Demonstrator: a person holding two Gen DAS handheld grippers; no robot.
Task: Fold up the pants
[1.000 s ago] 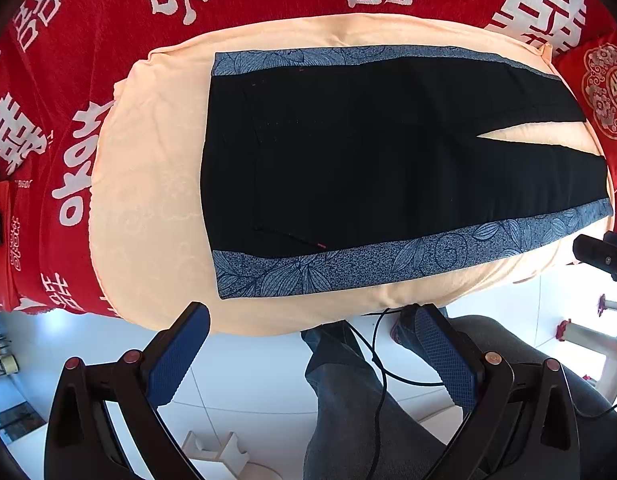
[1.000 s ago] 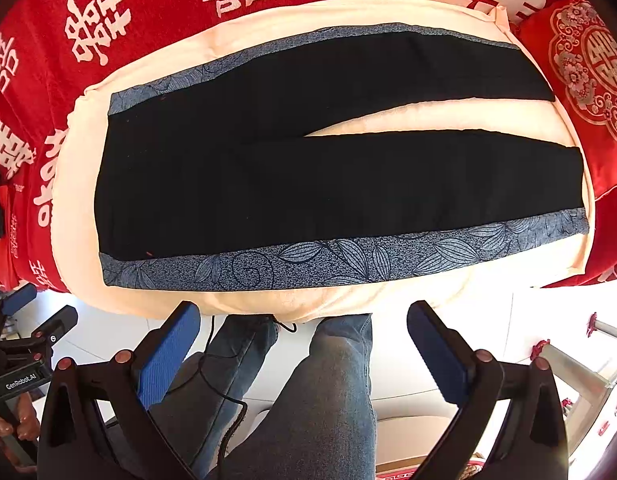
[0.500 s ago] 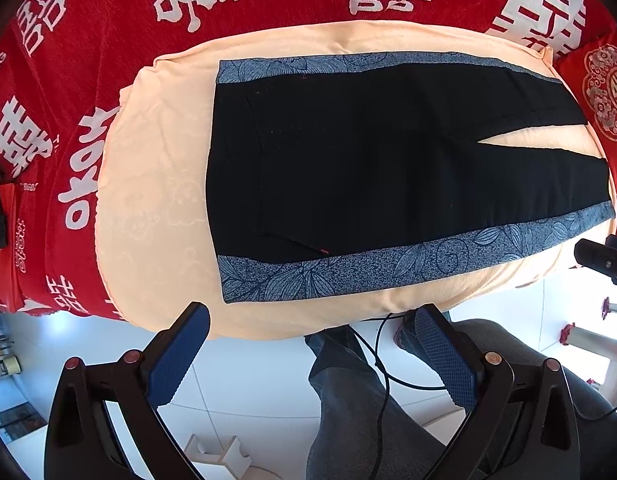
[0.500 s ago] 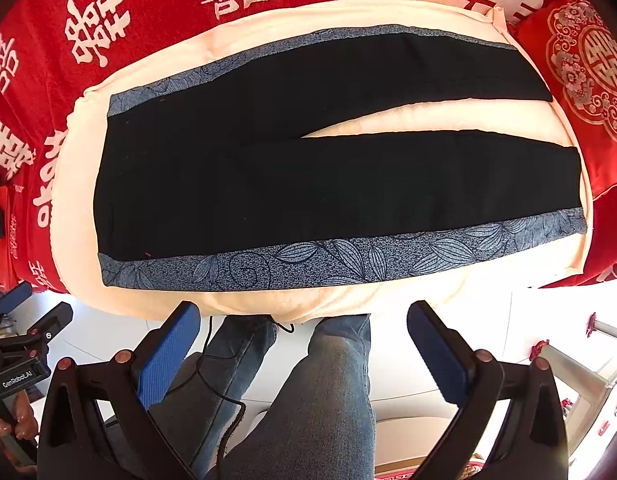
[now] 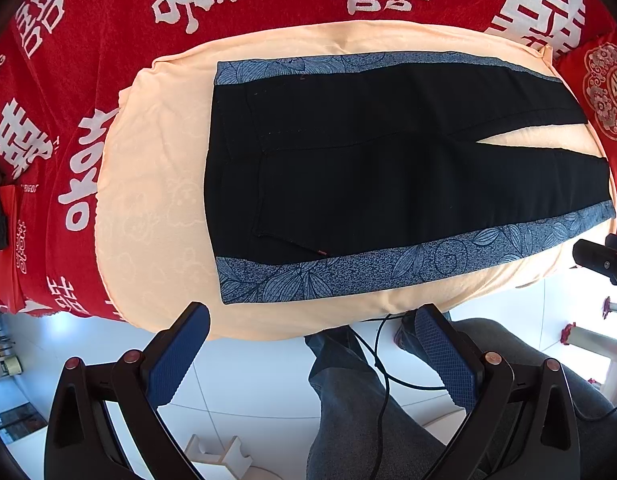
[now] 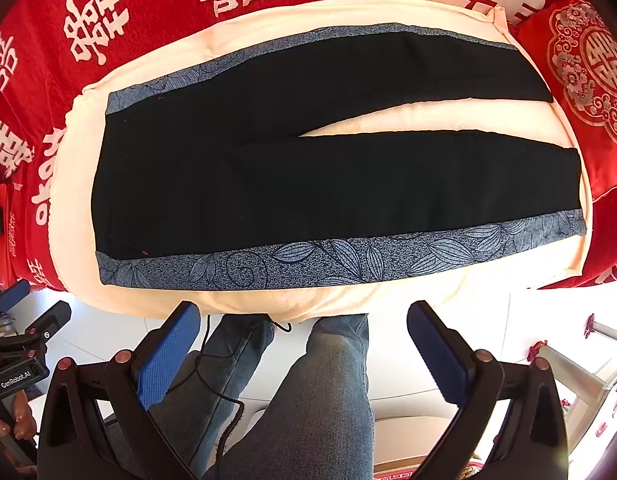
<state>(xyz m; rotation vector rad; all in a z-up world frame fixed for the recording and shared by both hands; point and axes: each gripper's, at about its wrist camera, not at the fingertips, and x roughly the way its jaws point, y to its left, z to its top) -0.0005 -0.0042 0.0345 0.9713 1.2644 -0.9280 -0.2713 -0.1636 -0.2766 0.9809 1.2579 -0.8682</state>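
A red bedspread (image 5: pixel 108 20) is lying under a peach blanket (image 5: pixel 156 200). Black pants (image 6: pixel 308 176) are lying flat on the blanket. Left claw (image 5: pixel 312 320) and right claw (image 6: pixel 304 316) are hovering wide open, holding nothing.

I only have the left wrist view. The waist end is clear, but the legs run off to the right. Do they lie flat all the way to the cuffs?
Observer: Yes. In the right wrist view both legs of the pants lie flat to the cuffs, on the peach cloth.
Operator: Are the cuffs together?
Observer: No, they are apart. A wedge of cloth shows between the legs and widens toward the cuffs.
Operator: And the right gripper?
Observer: The right gripper is open, with nothing between its fingers. It is off the near edge and not touching the pants.
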